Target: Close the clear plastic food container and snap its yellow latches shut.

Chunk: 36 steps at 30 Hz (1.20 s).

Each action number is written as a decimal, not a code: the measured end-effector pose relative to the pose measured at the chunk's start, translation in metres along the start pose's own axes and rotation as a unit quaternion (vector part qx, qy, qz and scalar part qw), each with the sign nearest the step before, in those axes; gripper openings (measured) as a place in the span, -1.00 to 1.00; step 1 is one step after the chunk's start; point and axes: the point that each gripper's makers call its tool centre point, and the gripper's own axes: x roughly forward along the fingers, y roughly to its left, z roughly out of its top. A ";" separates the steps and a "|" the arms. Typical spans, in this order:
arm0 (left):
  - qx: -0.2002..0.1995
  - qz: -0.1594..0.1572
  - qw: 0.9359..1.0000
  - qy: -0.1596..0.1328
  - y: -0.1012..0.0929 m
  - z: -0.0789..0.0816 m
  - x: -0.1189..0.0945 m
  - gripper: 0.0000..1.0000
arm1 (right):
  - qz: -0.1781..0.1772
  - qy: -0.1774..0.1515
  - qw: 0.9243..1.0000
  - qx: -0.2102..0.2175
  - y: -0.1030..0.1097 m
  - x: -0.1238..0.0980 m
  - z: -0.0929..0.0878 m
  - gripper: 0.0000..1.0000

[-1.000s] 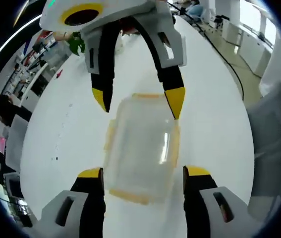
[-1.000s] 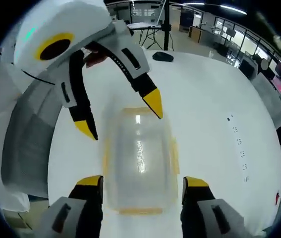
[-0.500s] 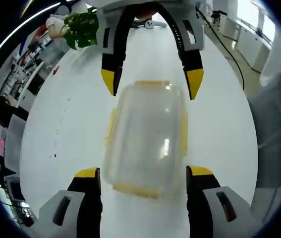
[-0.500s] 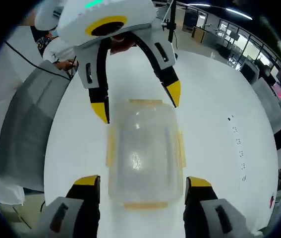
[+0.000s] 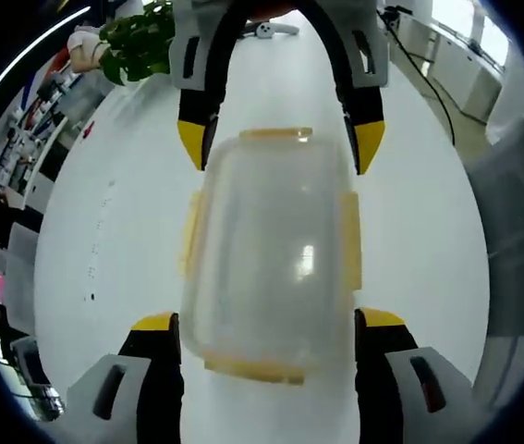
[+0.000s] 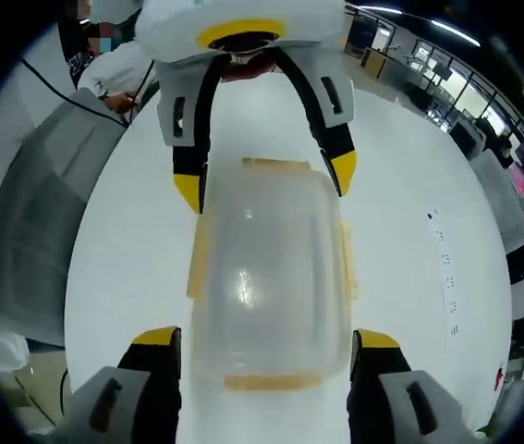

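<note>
A clear plastic food container [image 5: 271, 240] [image 6: 266, 268] lies on the white table [image 5: 104, 231] [image 6: 428, 185] with its lid on top. Yellow latches [image 5: 350, 242] [image 6: 197, 259] stick out along its sides and ends. My left gripper [image 5: 266, 322] [image 6: 265, 180] is open, its jaws straddling one short end of the container. My right gripper [image 6: 264, 337] [image 5: 280, 148] faces it from the opposite end, also open, with its yellow tips on either side of that end. Whether any tip touches the plastic is unclear.
A green plant [image 5: 137, 46] stands at the table's far edge. A grey chair [image 5: 520, 231] [image 6: 30, 213] sits beside the table. A black cable [image 5: 428, 88] runs along one edge, and a person's white sleeve [image 6: 118, 69] shows behind the left gripper.
Both grippers have closed in on the container from opposite ends; it looks larger in both views, and each pair of jaws now straddles an end. The jaws stay spread.
</note>
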 end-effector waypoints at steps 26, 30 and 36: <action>-0.007 0.005 1.000 -0.002 -0.016 -0.018 -0.008 0.44 | -0.003 0.015 1.000 -0.003 0.014 0.009 0.015 0.42; -0.010 0.005 1.000 0.001 -0.022 -0.027 -0.013 0.44 | -0.001 0.017 1.000 -0.006 0.021 0.012 0.024 0.42; -0.016 0.007 1.000 -0.001 -0.030 -0.042 -0.020 0.44 | 0.001 0.020 1.000 -0.011 0.028 0.017 0.037 0.42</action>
